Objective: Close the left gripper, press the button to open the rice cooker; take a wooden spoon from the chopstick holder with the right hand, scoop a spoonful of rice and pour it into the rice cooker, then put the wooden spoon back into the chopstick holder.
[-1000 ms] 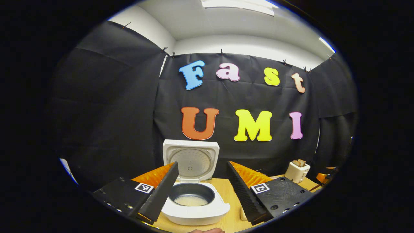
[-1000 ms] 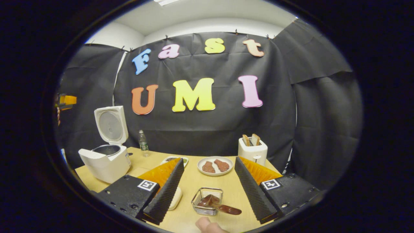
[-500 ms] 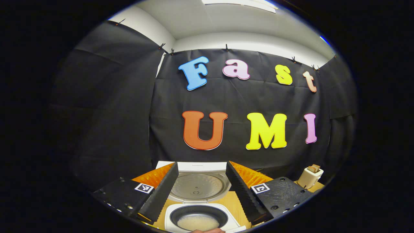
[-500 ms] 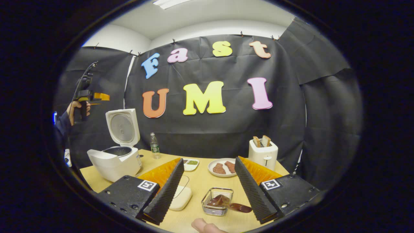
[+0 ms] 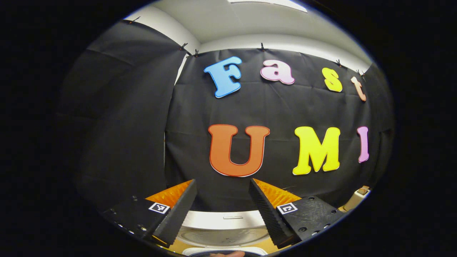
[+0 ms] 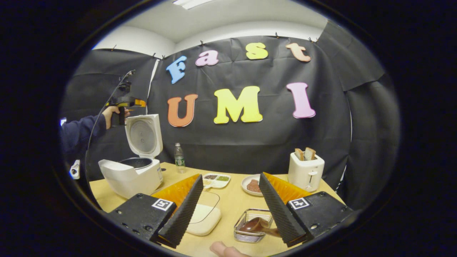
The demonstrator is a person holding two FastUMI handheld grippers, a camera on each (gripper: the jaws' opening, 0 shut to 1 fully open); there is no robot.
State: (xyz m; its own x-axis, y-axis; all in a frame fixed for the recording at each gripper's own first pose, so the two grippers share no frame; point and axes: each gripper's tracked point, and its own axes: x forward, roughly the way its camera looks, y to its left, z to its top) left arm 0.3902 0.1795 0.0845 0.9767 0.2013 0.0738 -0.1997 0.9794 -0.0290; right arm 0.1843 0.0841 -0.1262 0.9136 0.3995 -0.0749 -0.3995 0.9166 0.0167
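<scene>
- Left gripper (image 5: 222, 210): fingers spread wide, nothing between them, held high in front of the booth wall. In the right gripper view it sits at 9–10 o'clock (image 6: 137, 103), gripped by a hand (image 6: 111, 112) on a dark sleeve (image 6: 80, 132), just above the raised lid.
- Rice cooker (image 6: 131, 174): lid open and upright, white body, dark inner pot visible, at 8–9 o'clock on the counter (image 6: 228, 200) in the right gripper view. In the left gripper view the top edge of its lid (image 5: 223, 221) shows at 6 o'clock between the fingers.
- Right gripper (image 6: 230, 210): fingers spread, empty, low over the counter.
- Chopstick holder (image 6: 251, 228): wire basket at 6 o'clock, just beside the right finger, partly behind it.
- Wooden spoon (image 6: 254, 225): lies in the holder, bowl toward 9 o'clock, handle running behind the right finger.
- White lidded container (image 6: 205, 217) at 6–7 o'clock, beside the left finger.
- Further back: water bottle (image 6: 179, 158), divided dish (image 6: 216, 179), plate (image 6: 251, 185) with brown food, toaster (image 6: 306, 170) with two slices at 3–4 o'clock.
- Fingertip (image 6: 223, 249) at the bottom edge.
</scene>
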